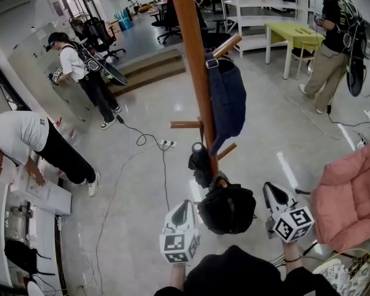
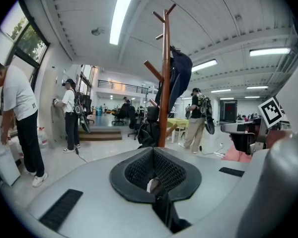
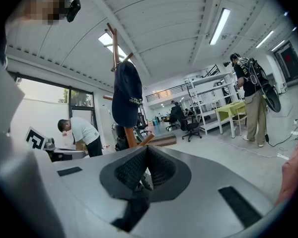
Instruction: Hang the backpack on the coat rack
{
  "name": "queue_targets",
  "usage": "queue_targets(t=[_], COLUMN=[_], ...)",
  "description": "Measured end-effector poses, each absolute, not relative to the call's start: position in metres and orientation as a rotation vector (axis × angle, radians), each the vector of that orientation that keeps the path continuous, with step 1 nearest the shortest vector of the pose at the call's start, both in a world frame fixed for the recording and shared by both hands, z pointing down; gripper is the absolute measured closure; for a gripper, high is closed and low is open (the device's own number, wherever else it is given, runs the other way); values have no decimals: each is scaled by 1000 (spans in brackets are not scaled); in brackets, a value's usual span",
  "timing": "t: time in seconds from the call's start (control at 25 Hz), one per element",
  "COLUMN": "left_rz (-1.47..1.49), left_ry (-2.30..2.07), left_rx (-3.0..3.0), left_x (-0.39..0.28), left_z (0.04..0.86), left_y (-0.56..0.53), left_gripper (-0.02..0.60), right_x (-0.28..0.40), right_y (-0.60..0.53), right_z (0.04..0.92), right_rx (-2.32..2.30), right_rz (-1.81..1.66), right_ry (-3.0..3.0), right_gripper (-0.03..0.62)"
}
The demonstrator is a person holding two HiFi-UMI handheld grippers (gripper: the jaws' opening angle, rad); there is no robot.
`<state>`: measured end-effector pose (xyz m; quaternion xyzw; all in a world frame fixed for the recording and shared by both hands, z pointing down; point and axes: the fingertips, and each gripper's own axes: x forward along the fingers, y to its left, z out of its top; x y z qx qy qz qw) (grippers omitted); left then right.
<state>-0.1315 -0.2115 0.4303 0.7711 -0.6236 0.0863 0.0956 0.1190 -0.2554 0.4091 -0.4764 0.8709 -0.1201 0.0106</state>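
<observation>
Black and bulging, one backpack (image 1: 228, 209) hangs near the person, between the two grippers and just in front of the foot of the single wooden coat rack (image 1: 194, 60); none of its pegs carries it. The left hand-held gripper (image 1: 185, 205) is clenched on a dark strap (image 2: 165, 211) that runs out of its closed jaws. The right hand-held gripper (image 1: 269, 187) is likewise clamped on one dark strap (image 3: 133, 208). One navy bag (image 1: 228, 100) hangs from an upper peg, and one more black bag (image 1: 200, 162) sits low against the pole. Three other people stand around: two (image 1: 80, 66) (image 1: 31, 140) at the left, one (image 1: 333, 42) far right beside one yellow-green table (image 1: 293, 31). One pink chair (image 1: 351, 196) stands at the near right.
</observation>
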Motion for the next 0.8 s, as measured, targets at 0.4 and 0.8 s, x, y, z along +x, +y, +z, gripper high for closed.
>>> queue_targets(t=[0.4, 0.8], left_rz=[282, 267], left_ry=[-1863, -1858], left_rx=[2299, 2279], left_x=[-133, -135], left_z=[435, 441], left_y=[-213, -216], left_gripper=[565, 565], right_x=[123, 127], right_y=[-258, -259], right_z=[400, 401], right_rx=[-1495, -1512], right_rz=[-283, -305], right_ry=[2719, 2674], right_gripper=[582, 582])
